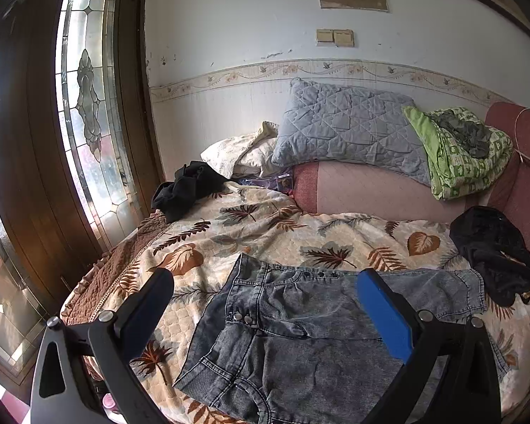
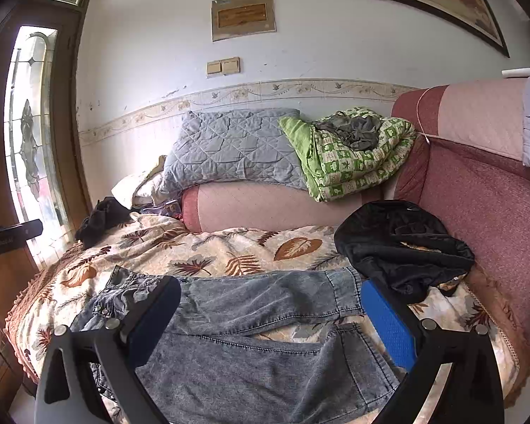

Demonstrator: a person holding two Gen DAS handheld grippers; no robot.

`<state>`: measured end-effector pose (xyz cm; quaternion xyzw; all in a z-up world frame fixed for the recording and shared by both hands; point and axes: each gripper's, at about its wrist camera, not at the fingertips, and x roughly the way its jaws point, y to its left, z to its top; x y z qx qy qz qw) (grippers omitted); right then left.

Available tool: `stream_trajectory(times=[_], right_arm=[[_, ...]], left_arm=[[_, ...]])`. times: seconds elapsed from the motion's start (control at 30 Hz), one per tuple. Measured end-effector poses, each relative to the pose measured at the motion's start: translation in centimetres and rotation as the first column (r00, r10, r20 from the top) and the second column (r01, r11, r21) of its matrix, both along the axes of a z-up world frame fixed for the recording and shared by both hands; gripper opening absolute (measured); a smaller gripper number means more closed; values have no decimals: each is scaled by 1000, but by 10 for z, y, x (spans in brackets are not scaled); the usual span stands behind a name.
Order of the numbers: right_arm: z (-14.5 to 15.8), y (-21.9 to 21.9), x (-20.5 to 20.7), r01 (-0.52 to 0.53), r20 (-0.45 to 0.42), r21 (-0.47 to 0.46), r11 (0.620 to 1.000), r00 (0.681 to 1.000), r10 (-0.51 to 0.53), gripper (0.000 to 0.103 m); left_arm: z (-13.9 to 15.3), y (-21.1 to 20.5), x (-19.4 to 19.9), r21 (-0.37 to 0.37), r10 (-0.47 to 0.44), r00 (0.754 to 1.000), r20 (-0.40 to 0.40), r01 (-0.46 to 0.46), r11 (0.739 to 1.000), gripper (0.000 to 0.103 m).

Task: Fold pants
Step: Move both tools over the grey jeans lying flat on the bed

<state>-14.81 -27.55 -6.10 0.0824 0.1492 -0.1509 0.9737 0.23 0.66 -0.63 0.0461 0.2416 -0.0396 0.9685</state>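
A bed point(image 1: 229, 226) with a leaf-print cover fills the lower frame. Grey denim pants point(image 1: 300, 335) are spread flat at lower centre. The left hand-held gripper point(image 1: 265, 304) and right hand-held gripper point(image 2: 270, 314) are held spread above them, nothing pinched.

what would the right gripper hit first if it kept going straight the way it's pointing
Most likely the gray jeans spread on the leaf-print bedspread. The right gripper is open above the pant legs, angled down at them. Depth is unclear, so this is a judgement.
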Motion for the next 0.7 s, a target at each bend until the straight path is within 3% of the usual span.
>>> stream_trajectory(times=[0.7], right_arm=[[-8, 7, 19, -14, -44, -7, 1000, 999, 14, 103]], left_arm=[[-24, 9, 19, -4, 16, 999, -47, -16, 1000, 103]])
